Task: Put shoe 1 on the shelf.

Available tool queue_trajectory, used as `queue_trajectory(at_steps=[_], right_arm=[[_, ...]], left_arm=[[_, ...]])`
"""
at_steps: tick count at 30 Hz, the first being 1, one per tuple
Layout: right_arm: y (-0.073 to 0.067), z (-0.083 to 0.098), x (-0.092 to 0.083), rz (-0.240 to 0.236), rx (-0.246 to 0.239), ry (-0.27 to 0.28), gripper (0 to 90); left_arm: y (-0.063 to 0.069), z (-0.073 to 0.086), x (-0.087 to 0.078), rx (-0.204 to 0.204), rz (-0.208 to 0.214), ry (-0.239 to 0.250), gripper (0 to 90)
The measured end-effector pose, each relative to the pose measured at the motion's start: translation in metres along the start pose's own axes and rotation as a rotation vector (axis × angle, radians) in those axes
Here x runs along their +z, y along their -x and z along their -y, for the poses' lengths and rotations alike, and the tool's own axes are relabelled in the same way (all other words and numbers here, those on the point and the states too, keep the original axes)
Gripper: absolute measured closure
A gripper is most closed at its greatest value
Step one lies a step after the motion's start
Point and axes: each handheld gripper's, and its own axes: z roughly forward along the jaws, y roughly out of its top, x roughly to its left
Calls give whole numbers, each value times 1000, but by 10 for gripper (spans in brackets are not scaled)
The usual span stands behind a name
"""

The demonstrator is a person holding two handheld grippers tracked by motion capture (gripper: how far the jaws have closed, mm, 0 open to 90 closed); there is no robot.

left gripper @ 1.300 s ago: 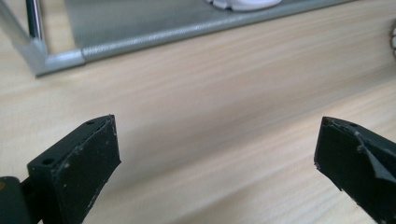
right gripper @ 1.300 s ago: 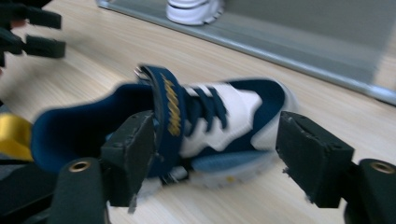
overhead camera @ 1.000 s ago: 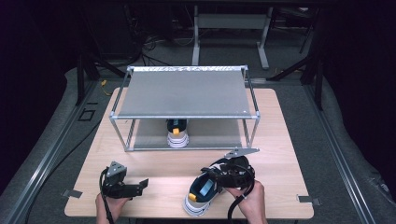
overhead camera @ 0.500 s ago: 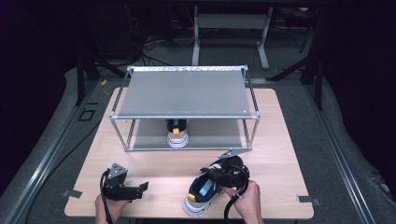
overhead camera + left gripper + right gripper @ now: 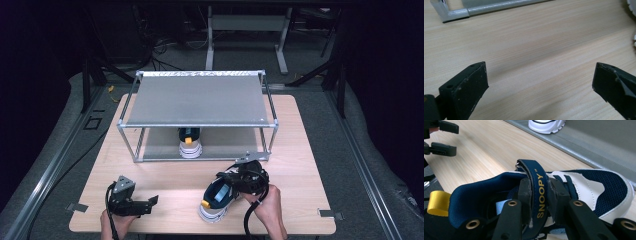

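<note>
Reads "SNOOPY" in gold letters down the navy tongue strap (image 5: 537, 187) of the near shoe (image 5: 216, 199) — with a small "TM" mark above it, as far as can be made out. Right gripper (image 5: 537, 195) clamped on that strap, pads pressing both its sides. Shoe lying on the table (image 5: 165, 172) in front of the metal rack (image 5: 200, 100), toward its right front leg; yellow heel loop (image 5: 437, 200) at the end away from the rack. Second shoe (image 5: 190, 144) on the rack's lower shelf. Left gripper (image 5: 150, 202) resting in front of the rack's left end, jaws wide apart with bare wood between them. Against a second ago: right jaws just closing (now tight on the strap), shoe in the same spot, left gripper unmoved.
</note>
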Motion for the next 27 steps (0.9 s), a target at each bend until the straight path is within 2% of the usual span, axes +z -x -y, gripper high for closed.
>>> queue_trajectory(at_steps=[6, 8, 9, 11, 12, 14, 17, 18, 19, 21, 24, 27], right_arm=[[14, -8, 13, -16, -5, -16, 718], [13, -6, 14, -9, 17, -12, 557], [12, -5, 13, -10, 23, 6, 486], [3, -2, 7, 72, 28, 13, 427], [-1, 0, 3, 86, 30, 31, 406], [-12, 6, -3, 121, 37, 46, 403], [-23, 17, -6, 126, 49, 41, 419], [-25, 19, -6, 145, 58, 37, 427], [-25, 21, -6, 140, 63, 40, 428], [-25, 25, -5, 178, 62, 30, 436], [-18, 29, -4, 143, 78, 45, 435], [-15, 30, -6, 145, 76, 39, 432]], left_arm=[[0, 2, 0, -3, 0, -4, 0], [0, 3, 0, 1, 0, -7, 0], [0, 3, -1, -3, -2, -4, 0], [-1, 4, -1, -2, -3, -4, 0], [-1, 5, -1, -4, -3, -2, 0], [-1, 6, -1, -8, -2, -2, 0], [0, 7, -2, -7, 1, 0, 0], [1, 7, -2, -6, 1, -1, 0], [1, 7, -2, -3, 1, -1, 0], [2, 6, -2, 1, 1, 1, 0], [3, 7, -2, 4, 4, 2, 1], [4, 7, -2, 7, 5, 0, 1]])
